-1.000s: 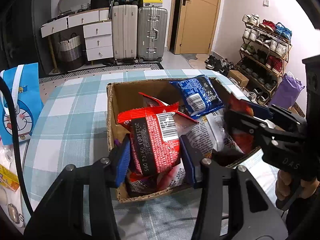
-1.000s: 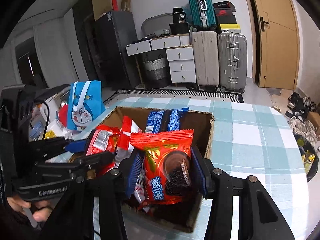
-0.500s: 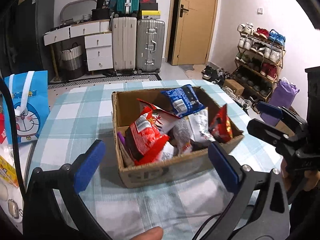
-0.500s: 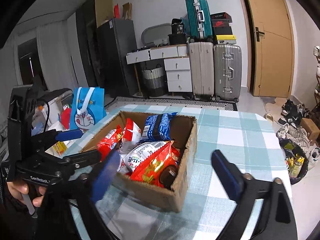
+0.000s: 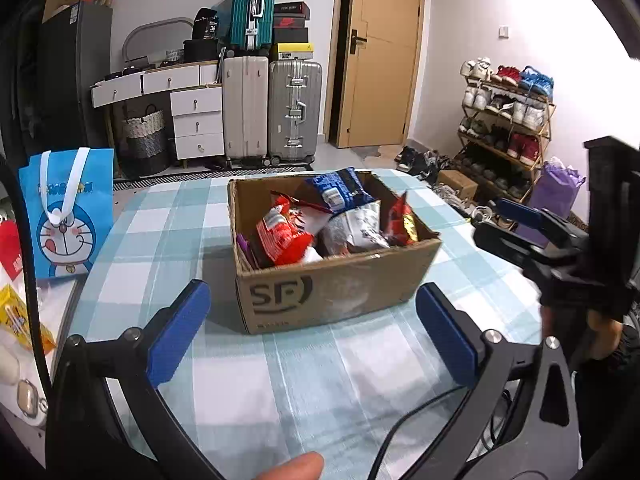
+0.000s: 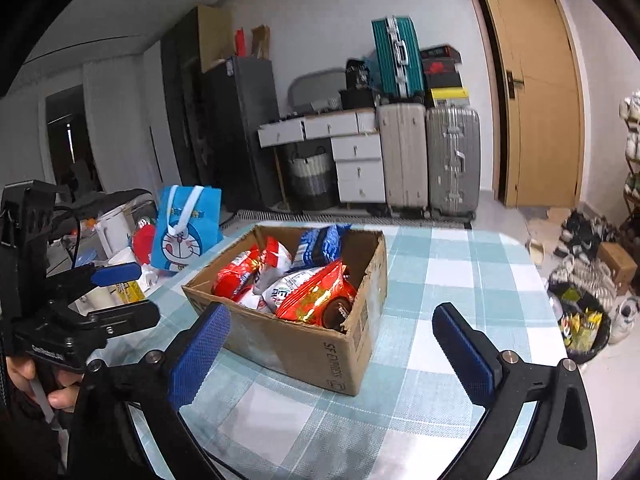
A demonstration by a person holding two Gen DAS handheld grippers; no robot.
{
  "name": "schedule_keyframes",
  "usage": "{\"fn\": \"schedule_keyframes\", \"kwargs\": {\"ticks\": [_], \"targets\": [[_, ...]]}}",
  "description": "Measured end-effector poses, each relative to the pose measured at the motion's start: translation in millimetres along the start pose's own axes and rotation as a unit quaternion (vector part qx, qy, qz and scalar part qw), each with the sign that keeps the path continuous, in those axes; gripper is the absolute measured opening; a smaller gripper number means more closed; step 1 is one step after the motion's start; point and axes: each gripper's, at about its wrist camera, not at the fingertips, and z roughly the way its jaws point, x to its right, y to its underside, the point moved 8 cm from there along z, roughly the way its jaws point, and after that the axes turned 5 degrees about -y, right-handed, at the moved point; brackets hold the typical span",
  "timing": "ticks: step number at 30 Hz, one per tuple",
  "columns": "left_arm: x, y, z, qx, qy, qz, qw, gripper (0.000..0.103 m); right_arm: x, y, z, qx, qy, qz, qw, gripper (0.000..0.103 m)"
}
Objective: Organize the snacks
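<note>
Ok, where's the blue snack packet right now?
In the cardboard box, propped against its far wall; in the left wrist view the blue snack packet stands behind the red packet and the white packet.

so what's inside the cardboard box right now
The cardboard box holds snack packets: a red one, a blue one, a white one and an orange one. Whatever lies beneath them is covered.
</note>
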Motion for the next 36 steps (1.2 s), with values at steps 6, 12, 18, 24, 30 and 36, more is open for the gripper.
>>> {"fn": "schedule_keyframes", "kwargs": {"ticks": [6,12,18,24,30,36], "targets": [[5,30,-25,-0.01,0.008,0.0,0.9999,0.102,9,13,-1,-0.006,0.008,0.013,1.0,0.103],[-1,57,-25,-0.009,-0.017,0.009,0.9998,0.102,3,33,-12,-0.01,0.002,0.014,1.0,0.103],[-11,58,-12,0.027,-0.026,-0.002,0.9993,0.102,-4,53,-21,-0.007,-0.002,0.011,1.0,0.103],[-15,53,6,0.045,-0.024,-0.011,0.9986,0.102,-11,62,-22,0.003,-0.004,0.001,1.0,0.103],[-17,53,9,0.068,-0.026,-0.015,0.9972,0.102,-22,58,-28,0.031,-0.01,-0.017,0.999,0.103],[-22,56,11,0.075,-0.017,-0.035,0.9964,0.102,-25,56,-33,0.05,-0.013,-0.019,0.998,0.103]]}}
